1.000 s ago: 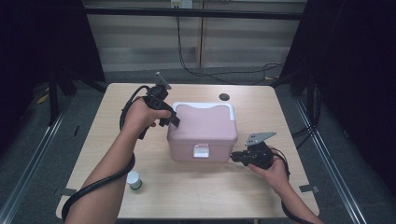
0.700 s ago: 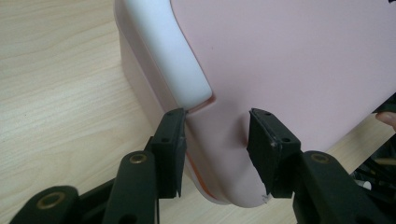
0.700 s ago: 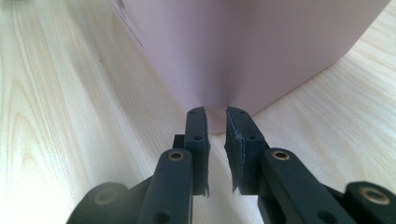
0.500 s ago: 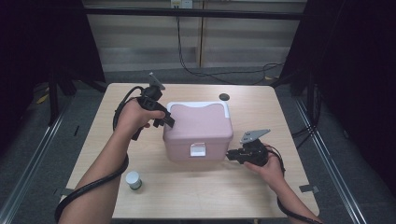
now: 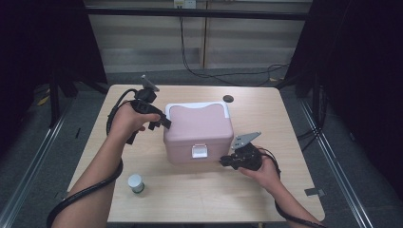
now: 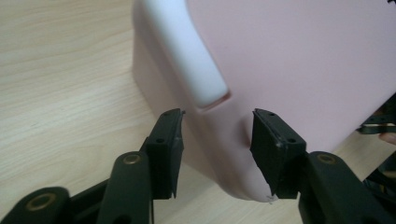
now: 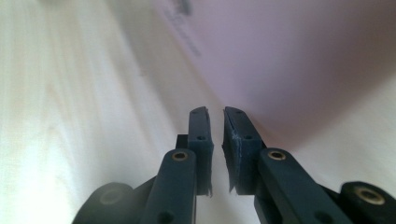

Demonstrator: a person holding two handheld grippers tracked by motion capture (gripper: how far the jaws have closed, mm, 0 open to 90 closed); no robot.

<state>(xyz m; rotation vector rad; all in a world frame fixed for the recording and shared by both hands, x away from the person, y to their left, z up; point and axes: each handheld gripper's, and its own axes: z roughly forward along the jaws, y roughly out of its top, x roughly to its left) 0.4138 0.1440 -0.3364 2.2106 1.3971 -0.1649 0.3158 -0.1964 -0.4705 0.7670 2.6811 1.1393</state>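
Pink box [image 5: 198, 133] sits mid-frame on our table [image 5: 285, 118], latch facing us. Our left gripper [image 5: 161, 121], at its upper-left corner, has just been widening its jaws, which straddle that corner (no squeeze visible). Our right gripper [image 5: 225, 162], jaws nearly together and empty, sits at the box's lower right.

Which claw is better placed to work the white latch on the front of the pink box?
Probably the right. The right claw sits at the near right corner of the pink box, close beside the white latch, jaws nearly together. The left claw straddles the box's far left corner, away from the latch.
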